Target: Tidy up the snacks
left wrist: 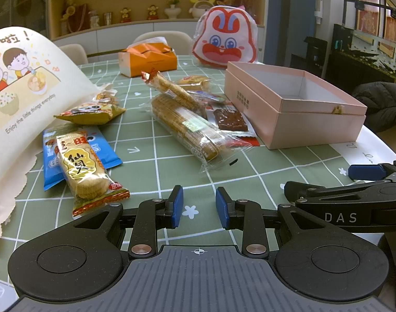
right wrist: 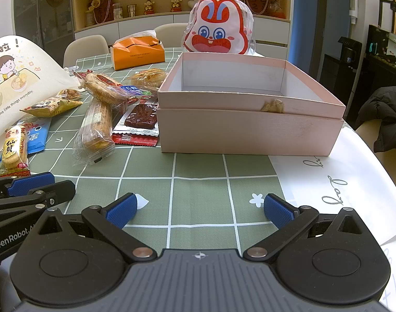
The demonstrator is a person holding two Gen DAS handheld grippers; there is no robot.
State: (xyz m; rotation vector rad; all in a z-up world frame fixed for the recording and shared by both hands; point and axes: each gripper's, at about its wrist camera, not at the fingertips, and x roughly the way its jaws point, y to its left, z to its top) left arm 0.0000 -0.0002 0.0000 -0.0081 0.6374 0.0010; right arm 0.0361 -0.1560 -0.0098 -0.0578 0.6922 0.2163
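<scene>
A round table (right wrist: 198, 171) covered with a green checked cloth stands before shelves of small ornaments. The left gripper (left wrist: 199, 206) hovers low over bare cloth, its blue-padded jaws partly apart with nothing between them. Ahead of it and to its left lies a rice cracker pack (left wrist: 84, 167) on a blue packet (left wrist: 104, 153); straight ahead, farther off, lies a long clear pack of biscuits (left wrist: 187, 130). The right gripper (right wrist: 200, 212) sits just beside the left one, its jaws wide apart and empty. Directly ahead of it stands an open pink box (right wrist: 250, 130), empty inside, with a dark snack sachet (right wrist: 142, 121) touching the box's left side. A rabbit-faced bag (right wrist: 218, 30) stands behind the box.
</scene>
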